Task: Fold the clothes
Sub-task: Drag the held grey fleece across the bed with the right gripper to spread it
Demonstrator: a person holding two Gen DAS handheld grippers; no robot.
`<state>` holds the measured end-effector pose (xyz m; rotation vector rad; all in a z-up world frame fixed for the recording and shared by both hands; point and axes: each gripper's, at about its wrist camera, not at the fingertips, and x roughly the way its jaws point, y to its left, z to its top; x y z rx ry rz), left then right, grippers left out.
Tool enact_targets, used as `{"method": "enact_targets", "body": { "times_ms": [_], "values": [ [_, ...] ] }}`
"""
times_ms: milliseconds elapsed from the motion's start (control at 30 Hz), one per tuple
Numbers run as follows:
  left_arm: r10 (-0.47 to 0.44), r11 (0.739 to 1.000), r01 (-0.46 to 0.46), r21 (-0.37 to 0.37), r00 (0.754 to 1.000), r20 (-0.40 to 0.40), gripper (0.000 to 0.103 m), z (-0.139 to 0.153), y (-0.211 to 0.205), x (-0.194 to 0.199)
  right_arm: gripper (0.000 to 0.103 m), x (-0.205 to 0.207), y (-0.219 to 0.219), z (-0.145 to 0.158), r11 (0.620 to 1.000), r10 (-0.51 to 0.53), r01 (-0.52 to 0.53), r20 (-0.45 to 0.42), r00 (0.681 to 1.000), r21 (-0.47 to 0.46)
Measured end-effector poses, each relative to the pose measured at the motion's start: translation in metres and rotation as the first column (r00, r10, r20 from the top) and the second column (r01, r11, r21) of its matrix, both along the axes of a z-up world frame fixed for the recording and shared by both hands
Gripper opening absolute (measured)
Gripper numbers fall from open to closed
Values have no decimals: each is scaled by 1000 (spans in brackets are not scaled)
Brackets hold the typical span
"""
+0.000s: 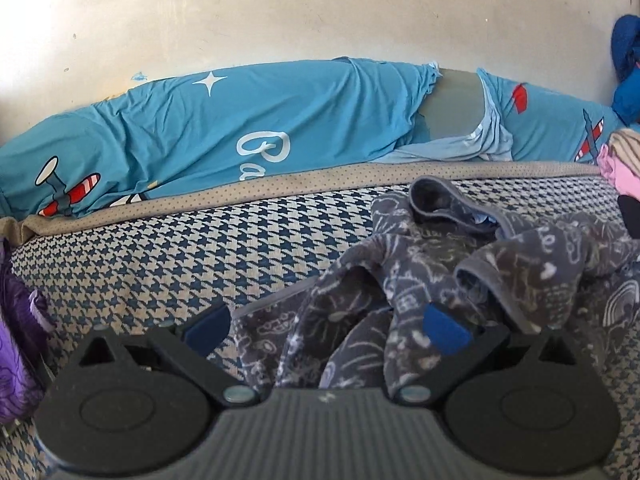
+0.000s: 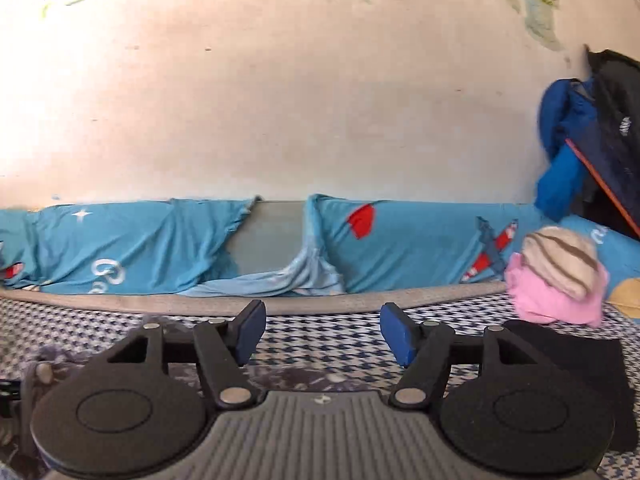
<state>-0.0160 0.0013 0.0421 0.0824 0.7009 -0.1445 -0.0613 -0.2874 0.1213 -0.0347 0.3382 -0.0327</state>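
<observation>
A crumpled grey garment (image 1: 460,264) lies between the wide-open left tongs (image 1: 326,326) (gripping nothing); right tongs (image 2: 322,332) gape empty, pink bundle (image 2: 552,296) to their right.

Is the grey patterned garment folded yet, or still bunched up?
Bunched up. The grey patterned garment lies in a crumpled heap on the houndstooth cover, with its cuffs sticking out.

Right gripper (image 2: 322,334) fingers (image 2: 394,334) apart; houndstooth bed (image 2: 320,344) below.
</observation>
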Motion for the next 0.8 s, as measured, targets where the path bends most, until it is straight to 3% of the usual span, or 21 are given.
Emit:
{"method": "enact_targets", "body": {
  "times_ms": [133,200,333,700,800],
  "values": [
    [5,1000,-5,0,1000,-7,103,-2,2,2,65,1,27,-16,976,199,-204,-79,977,-69],
    [13,1000,-13,-1,1000,-6,103,-2,4,2,65,1,42,-26,947,285,-298,-118,951,-121],
    [34,999,-34,2,999,-10,103,-2,9,4,76,-2,61,-45,888,402,-430,-178,898,-165],
    [61,998,-62,-15,998,-27,103,-4,16,8,79,17,87,-86,828,421,-482,-252,872,-286],
    [57,998,-57,-18,998,-25,103,-4,15,8,79,22,90,-89,833,417,-477,-251,874,-279]
  ]
}}
